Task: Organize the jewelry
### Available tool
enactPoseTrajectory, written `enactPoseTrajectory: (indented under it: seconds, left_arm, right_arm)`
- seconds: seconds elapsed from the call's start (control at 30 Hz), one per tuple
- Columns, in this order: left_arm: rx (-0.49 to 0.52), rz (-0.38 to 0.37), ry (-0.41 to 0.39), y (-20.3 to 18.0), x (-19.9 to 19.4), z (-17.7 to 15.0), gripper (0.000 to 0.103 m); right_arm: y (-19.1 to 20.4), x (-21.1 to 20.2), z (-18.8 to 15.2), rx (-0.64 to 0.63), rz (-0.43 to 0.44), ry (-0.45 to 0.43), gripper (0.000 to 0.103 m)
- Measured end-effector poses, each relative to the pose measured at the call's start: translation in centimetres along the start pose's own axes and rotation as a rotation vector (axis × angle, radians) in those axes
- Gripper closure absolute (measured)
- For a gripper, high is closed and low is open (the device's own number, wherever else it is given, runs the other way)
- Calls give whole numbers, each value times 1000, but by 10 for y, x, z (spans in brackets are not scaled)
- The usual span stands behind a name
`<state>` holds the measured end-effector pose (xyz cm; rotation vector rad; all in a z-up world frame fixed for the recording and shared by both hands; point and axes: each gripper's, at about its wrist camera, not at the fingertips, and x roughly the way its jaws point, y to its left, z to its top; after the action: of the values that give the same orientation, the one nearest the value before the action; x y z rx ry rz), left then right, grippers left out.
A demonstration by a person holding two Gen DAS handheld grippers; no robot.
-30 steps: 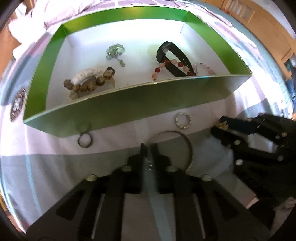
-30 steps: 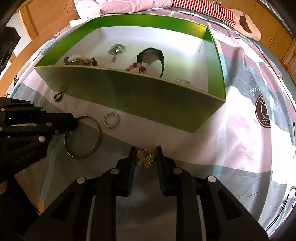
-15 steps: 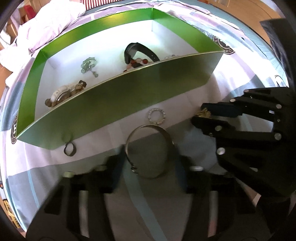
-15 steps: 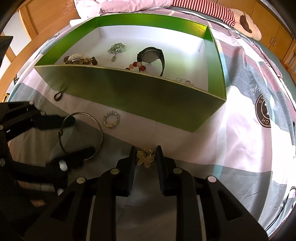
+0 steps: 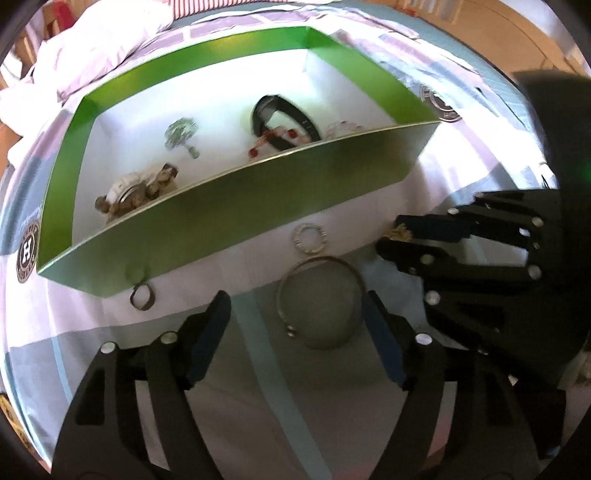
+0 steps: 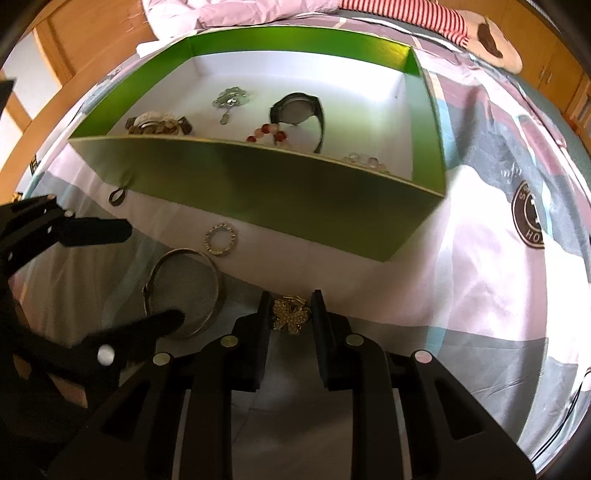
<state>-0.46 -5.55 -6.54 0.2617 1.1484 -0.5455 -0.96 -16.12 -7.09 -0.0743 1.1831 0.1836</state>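
left gripper [image 5: 295, 306] angled down — jaws just opened astride bangle [image 5: 319, 301]

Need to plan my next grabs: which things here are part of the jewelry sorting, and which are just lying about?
Part of the job:
green box
bangle
sparkly ring
dark ring
gold butterfly brooch, between the right claw's fingers
left claw, open around the bangle

Lying about:
bedsheet
pink duvet
striped pillow
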Motion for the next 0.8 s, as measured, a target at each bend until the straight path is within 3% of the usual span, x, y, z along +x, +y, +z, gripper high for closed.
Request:
enactPoseTrajectory:
  seconds: [0.17, 0.33, 0.47, 0.67, 0.8]
  left_arm:
    - [47, -22, 21, -12, 6, 0, 25]
    - [111, 61, 33, -26, 21, -3, 25]
    - [95, 39, 21, -24, 21, 0, 44]
    - [62, 95, 15, -10, 13, 3, 45]
    - [46, 64, -47, 1, -22, 9, 45]
  right_arm:
    - [-7, 0, 2, -4, 1, 10, 80]
    - [-4, 0, 1, -15, -11, 13, 80]
    - [1, 2, 2, -27, -25, 11, 80]
    - [5, -7, 3, -25, -23, -17, 80]
    - [11, -41, 5, -47, 26, -97, 80]
